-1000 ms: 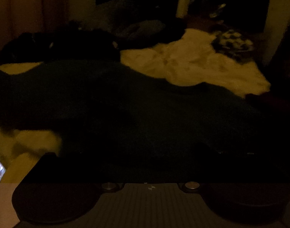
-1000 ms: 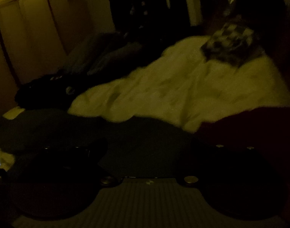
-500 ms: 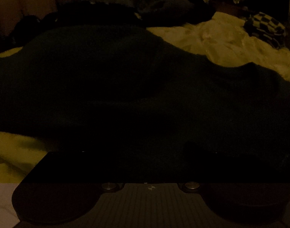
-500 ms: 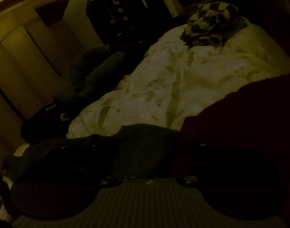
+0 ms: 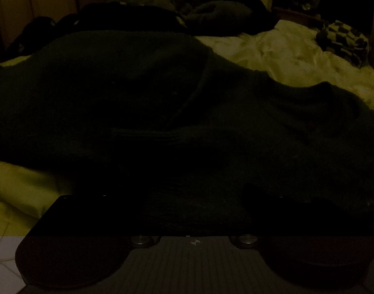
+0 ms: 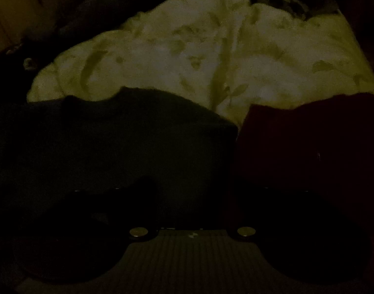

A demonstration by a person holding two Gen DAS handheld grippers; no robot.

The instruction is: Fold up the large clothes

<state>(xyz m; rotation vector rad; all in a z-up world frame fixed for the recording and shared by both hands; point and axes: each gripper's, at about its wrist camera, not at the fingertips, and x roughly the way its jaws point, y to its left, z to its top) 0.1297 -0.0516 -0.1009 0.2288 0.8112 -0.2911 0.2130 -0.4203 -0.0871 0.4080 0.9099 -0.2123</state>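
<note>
Left wrist view puts my left tongs (image 5: 194, 210) lowest in frame, sunk in shadow against the near edge of the dark green garment (image 5: 162, 103); I cannot tell whether they are wide, narrow or pinching cloth. That garment lies spread across the bed, a ribbed band (image 5: 147, 134) showing near its middle, with pale bedding (image 5: 292, 56) beyond it and a checkered cloth (image 5: 343, 41) at the far corner. On the right wrist view my right tongs (image 6: 191, 196) have just been closing and sit about half open over the green garment's (image 6: 113, 142) square corner, but the gloom hides whether the pads press on fabric. Just beside that corner lies a dark red garment (image 6: 309, 142), and behind both stretches the leaf-patterned bedding (image 6: 199, 56). My worry is the light: with dark tongs on dark cloth I could close on nothing, or catch only the top layer, and the fold would drag skewed. The red piece sits so close that the right tongs might snag it too, and a loose left hold would let the heavy knit slide as I lift.
</note>
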